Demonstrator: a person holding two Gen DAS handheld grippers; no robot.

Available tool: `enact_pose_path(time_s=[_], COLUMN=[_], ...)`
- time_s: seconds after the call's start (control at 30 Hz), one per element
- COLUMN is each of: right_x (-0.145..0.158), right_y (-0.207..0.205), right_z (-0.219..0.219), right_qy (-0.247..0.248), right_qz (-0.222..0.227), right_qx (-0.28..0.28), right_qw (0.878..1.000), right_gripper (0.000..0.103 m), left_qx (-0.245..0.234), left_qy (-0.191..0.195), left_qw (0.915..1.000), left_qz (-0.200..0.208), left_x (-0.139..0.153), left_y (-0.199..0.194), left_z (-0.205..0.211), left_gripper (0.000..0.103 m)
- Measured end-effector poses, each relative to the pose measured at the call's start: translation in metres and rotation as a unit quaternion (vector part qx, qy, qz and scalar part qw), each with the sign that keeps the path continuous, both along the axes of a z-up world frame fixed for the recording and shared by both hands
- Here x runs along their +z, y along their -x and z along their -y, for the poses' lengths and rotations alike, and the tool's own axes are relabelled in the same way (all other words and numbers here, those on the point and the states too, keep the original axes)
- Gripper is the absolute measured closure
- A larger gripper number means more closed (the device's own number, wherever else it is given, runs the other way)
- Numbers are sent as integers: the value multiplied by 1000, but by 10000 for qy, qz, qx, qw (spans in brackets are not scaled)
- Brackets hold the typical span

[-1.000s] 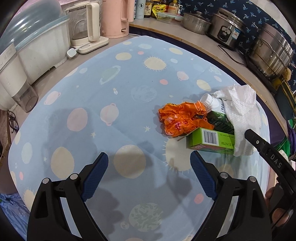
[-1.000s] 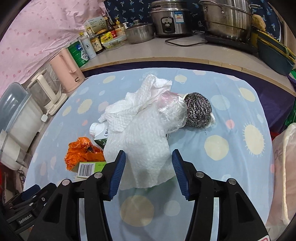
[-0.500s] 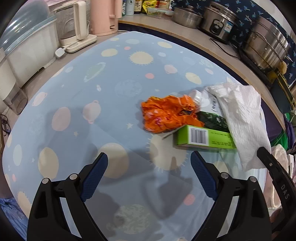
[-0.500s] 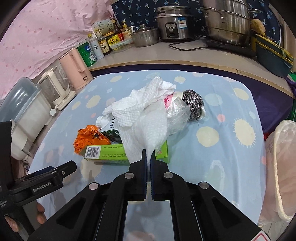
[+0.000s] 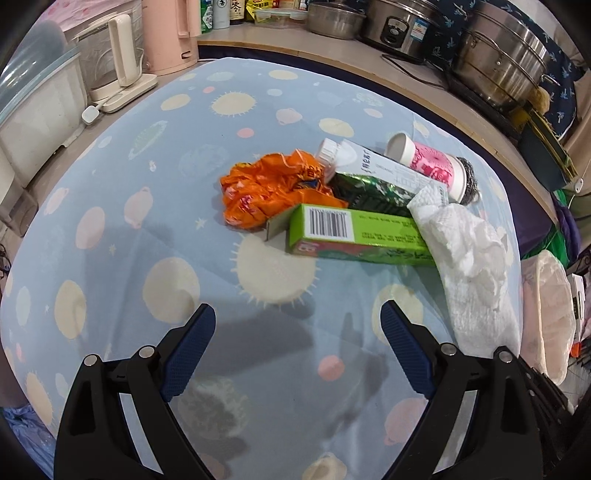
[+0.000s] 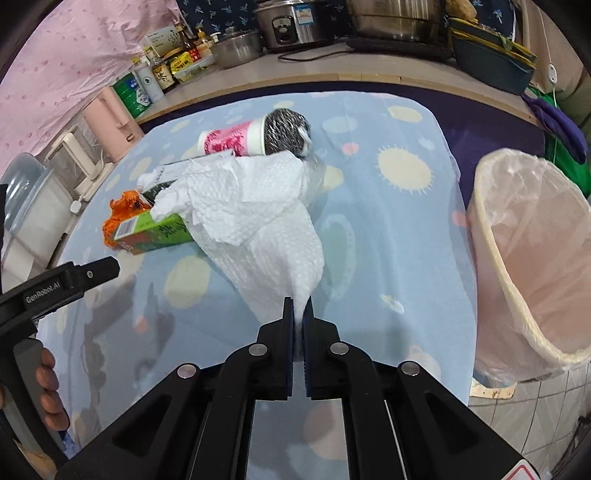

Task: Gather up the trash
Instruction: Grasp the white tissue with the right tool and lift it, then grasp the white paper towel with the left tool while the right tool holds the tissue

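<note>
My right gripper (image 6: pixel 298 304) pinches a corner of the white paper towel (image 6: pixel 258 221); its jaws are just starting to open with the towel still between the pads. The towel trails back over the green box (image 6: pixel 155 229). Behind it lie an orange wrapper (image 6: pixel 125 206), a pink-and-white cup (image 6: pixel 232 142) and a steel scourer (image 6: pixel 284 131). In the left wrist view my left gripper (image 5: pixel 297 314) hangs open and empty above the cloth, short of the green box (image 5: pixel 354 232) and orange wrapper (image 5: pixel 273 188). The paper towel (image 5: pixel 469 258) stretches off to its right.
A lined pink bin (image 6: pixel 532 258) stands on the floor past the table's right edge. The blue planet-print tablecloth (image 5: pixel 147 184) covers the table. A kettle (image 5: pixel 118 62), a pink jug (image 5: pixel 166 33) and steel pots (image 5: pixel 498 66) line the counter behind.
The right gripper shut on the paper towel and dragged it off the pile toward the bin side, uncovering the cup and scourer. The left gripper, still open, drifted closer to the pile.
</note>
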State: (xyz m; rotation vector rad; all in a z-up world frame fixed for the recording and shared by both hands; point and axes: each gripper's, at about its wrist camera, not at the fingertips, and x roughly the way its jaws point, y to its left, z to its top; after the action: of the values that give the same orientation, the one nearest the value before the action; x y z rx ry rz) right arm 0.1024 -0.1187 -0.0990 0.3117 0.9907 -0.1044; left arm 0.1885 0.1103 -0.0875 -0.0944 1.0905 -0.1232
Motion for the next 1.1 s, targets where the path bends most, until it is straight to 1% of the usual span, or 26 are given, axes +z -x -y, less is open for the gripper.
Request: enact_pose_path(time_s=[0.03, 0.1, 0.13, 0.2, 0.23, 0.3, 0.43, 0.47, 0.5, 0.57, 0.7, 0.9, 1.0, 1.1], right_x=[1, 8, 13, 24, 28, 31, 27, 25, 23, 22, 41, 72, 79, 80], right_y=[1, 0, -2, -11, -18, -31, -55, -60, -64, -69, -62, -49, -42, -35], right_z=[2, 2, 2, -4, -8, -17, -31, -32, -33, -31, -17, 19, 37, 54], right_qy=[-12, -22, -33, -25, -9, 36, 44, 61, 66, 42, -63, -174, -153, -137], right_qz=[50, 215, 310, 500, 566, 657, 656, 622, 599, 534, 878, 1264, 1349, 1346], right_qx=[-49, -95, -95, -7, 77, 248, 450, 478, 510, 553, 382, -40, -247, -436], right_qw=[10000, 9997, 9995, 9987, 9984, 9975, 9968, 9969, 9969, 9970, 9954, 9918, 9904, 9898], right_gripper=[88, 73, 70, 58, 56, 56, 56, 60, 75, 99, 99, 99, 99, 99], left_qx=[-18, -58, -79, -115, -120, -136, -126, -121, -118, -114, -208, -550, -721, -838], left_qy=[-16, -35, -46, -63, -66, -78, -95, -99, -103, -106, -51, 117, 237, 380], left_qw=[10000, 10000, 10000, 9999, 9999, 9999, 9999, 9999, 9999, 9999, 9997, 9983, 9971, 9956], left_qz=[-11, -29, -35, -39, -36, -39, -48, -52, -55, -73, -102, -116, -111, -169], left_x=[-1, -1, -2, -2, -1, -1, 0, 0, 0, 0, 0, 1, 1, -2], left_y=[1, 3, 4, 6, 7, 8, 11, 11, 12, 12, 13, 12, 9, 1], left_z=[2, 5, 7, 10, 11, 12, 13, 13, 13, 14, 21, 51, 69, 88], left_gripper=[16, 16, 16, 16, 16, 16, 16, 16, 16, 16, 16, 16, 16, 16])
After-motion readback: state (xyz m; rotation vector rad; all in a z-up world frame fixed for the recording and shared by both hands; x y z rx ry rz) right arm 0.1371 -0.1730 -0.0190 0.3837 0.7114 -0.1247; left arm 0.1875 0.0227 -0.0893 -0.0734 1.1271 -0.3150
